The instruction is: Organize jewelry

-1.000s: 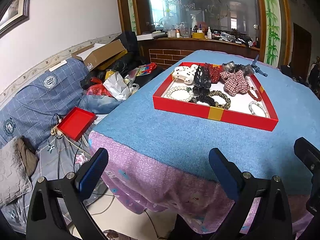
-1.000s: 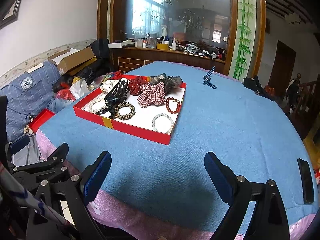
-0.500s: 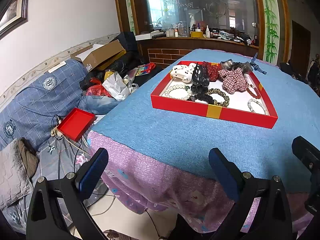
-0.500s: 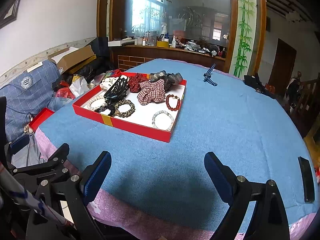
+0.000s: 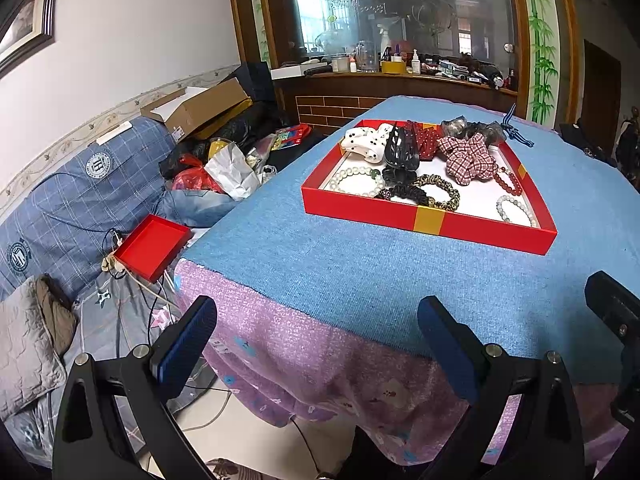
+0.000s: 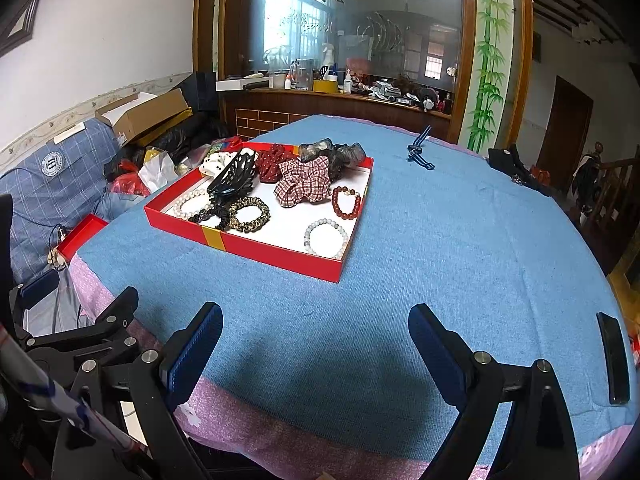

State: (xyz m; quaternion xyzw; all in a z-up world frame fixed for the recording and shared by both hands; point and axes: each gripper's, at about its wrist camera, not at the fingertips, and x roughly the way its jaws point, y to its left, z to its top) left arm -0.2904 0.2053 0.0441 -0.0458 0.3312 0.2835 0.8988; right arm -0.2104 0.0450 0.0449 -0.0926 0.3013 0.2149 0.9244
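Observation:
A red box tray (image 5: 428,220) (image 6: 248,245) sits on the blue tablecloth. It holds bead bracelets, a black hair claw (image 5: 400,152) (image 6: 234,174), a plaid scrunchie (image 5: 470,156) (image 6: 306,182), a leopard scrunchie (image 6: 250,214), a red bead bracelet (image 6: 346,202) and a white bead bracelet (image 6: 326,236). A blue striped tie (image 6: 418,148) lies on the cloth beyond the tray. My left gripper (image 5: 316,344) is open and empty at the table's near edge. My right gripper (image 6: 316,340) is open and empty over the cloth, well short of the tray.
A sofa (image 5: 72,200) with a small red lid (image 5: 152,246), bags and a cardboard box stands left of the table. A dark phone-like object (image 6: 612,356) lies at the right table edge. A wooden counter (image 6: 340,100) with bottles stands behind.
Both views have shifted slightly; the tray sits a little lower and nearer in the left wrist view. Both grippers stay open and empty.

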